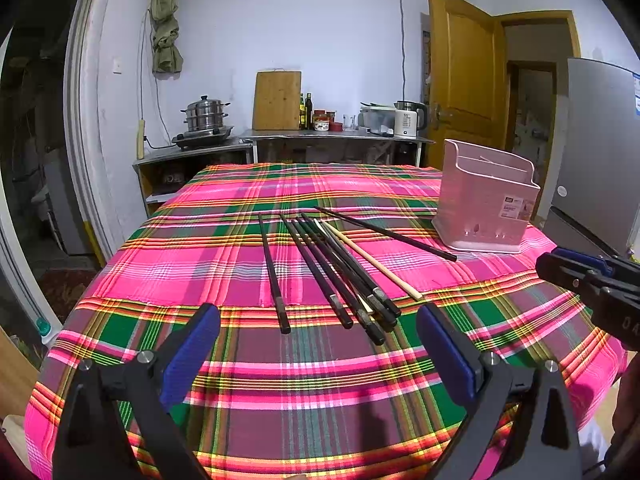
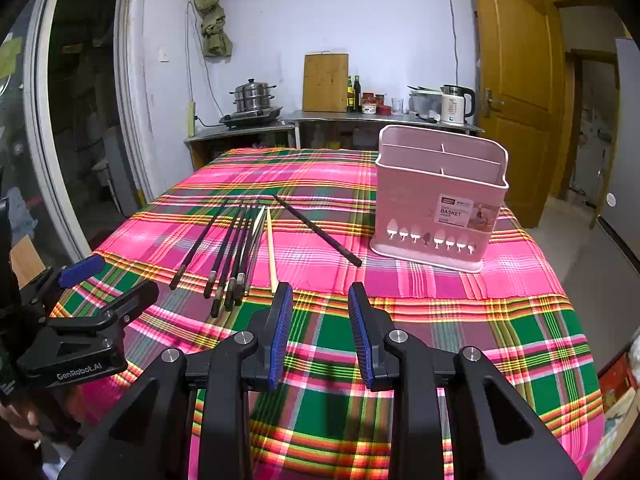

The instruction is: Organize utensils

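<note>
While both our grippers hang over the near edge of the plaid-covered counter (image 1: 240, 400), nothing is grasped: the left gripper (image 1: 318, 340) is spread wide, and the right gripper (image 2: 320, 312) is released with a narrower gap. The chopsticks (image 1: 340, 272) lie fanned ahead of our left fingers (image 1: 192, 352), long axes running away from us, butt ends nearest. From the right view they sit ahead and to the left, one pale stick (image 2: 271, 252) just beyond the left pad. The pink basket (image 2: 440, 200) stands upright farther right, so we judge the right gripper better placed for carrying.
</note>
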### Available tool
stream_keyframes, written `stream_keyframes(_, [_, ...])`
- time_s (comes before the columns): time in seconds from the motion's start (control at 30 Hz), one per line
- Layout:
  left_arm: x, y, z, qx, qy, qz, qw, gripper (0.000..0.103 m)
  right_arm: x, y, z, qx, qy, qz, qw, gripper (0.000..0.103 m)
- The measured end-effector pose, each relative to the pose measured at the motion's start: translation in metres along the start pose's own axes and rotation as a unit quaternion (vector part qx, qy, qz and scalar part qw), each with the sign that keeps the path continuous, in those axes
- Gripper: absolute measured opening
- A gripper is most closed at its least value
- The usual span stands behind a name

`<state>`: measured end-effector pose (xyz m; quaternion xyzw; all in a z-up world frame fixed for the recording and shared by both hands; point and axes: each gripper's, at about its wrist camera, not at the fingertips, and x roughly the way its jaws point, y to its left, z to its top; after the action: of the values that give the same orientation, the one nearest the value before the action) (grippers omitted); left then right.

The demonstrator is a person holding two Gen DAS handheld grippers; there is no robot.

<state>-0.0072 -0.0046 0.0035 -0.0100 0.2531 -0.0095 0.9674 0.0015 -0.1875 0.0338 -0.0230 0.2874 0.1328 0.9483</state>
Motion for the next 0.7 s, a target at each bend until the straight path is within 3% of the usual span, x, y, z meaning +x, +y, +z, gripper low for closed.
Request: stream_keyframes(0.7, [0.0, -0.0014, 0.0002, 0.0, 0.0, -0.001, 1.0, 0.1, -0.0014, 0.0003, -0.0015, 0.001, 0.002, -0.001, 1.0, 0.03])
